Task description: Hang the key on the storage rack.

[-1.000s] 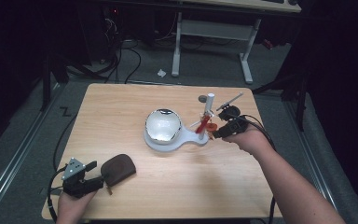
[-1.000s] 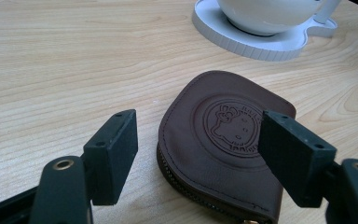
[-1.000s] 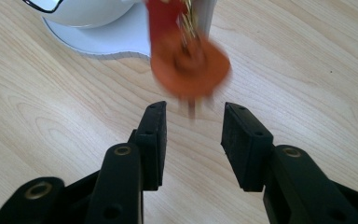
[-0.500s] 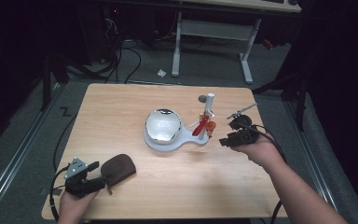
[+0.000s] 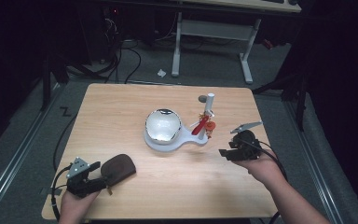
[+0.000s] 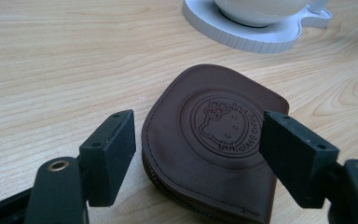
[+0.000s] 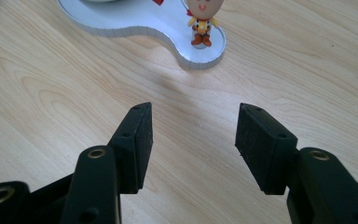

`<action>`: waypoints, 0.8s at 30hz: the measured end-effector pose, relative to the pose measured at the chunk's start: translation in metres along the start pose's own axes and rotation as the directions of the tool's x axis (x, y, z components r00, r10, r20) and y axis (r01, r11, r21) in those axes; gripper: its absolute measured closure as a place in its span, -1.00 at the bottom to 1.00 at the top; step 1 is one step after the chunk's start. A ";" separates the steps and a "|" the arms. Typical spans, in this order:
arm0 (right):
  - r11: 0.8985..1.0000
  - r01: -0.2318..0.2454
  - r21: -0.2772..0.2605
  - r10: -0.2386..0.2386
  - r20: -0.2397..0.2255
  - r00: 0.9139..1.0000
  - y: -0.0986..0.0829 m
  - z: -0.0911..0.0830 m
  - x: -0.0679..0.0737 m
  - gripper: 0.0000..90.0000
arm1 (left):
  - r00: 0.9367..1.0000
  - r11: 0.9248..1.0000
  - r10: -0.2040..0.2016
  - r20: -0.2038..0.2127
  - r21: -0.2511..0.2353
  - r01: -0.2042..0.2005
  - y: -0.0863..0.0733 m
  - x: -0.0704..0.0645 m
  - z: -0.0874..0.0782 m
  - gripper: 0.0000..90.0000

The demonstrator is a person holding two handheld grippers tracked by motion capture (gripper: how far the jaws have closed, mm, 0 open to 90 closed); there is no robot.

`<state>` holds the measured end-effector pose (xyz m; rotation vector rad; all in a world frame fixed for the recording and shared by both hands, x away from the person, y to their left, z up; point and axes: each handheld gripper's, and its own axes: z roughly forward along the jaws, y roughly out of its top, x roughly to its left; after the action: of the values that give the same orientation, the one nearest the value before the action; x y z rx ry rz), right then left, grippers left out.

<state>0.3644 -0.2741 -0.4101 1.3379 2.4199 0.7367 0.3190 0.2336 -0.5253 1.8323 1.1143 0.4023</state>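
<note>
Showing embossed pouch (image 6: 214, 144) between jaws

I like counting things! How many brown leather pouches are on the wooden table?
1. The brown leather pouch with a round stamped cartoon emblem lies at the near left of the table, between the open jaws of the left gripper. No other is visible.

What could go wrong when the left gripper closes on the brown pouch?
The left gripper is open, its jaws at either side of the flat brown leather pouch. The soft pouch may fold or slip out, since the jaws reach only its near end. The white stand lies just beyond, so a forward push might slide the pouch into it.
</note>
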 end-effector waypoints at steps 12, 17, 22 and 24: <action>0.991 -0.038 -0.129 0.040 0.009 0.999 -0.059 0.031 0.006 0.07 | 1.000 1.000 0.009 -0.003 0.008 -0.009 0.001 -0.001 0.003 -0.42; 0.978 -0.082 -0.192 0.086 0.014 0.996 -0.086 0.045 0.011 0.06 | 1.000 1.000 0.009 -0.012 0.012 -0.009 -0.001 0.002 0.004 -0.44; 0.938 -0.157 -0.308 0.157 -0.026 0.987 -0.114 0.051 0.017 0.01 | 1.000 1.000 -0.014 -0.003 0.009 0.014 -0.001 0.006 0.001 -0.44; 0.942 -0.113 -0.317 0.120 0.002 0.993 -0.119 0.049 0.020 0.02 | 1.000 1.000 -0.025 -0.001 0.005 0.025 -0.001 0.007 -0.001 -0.45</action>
<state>0.2927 -0.2954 -0.5169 1.3539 2.1049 1.0836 0.3218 0.2397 -0.5269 1.8208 1.1384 0.3867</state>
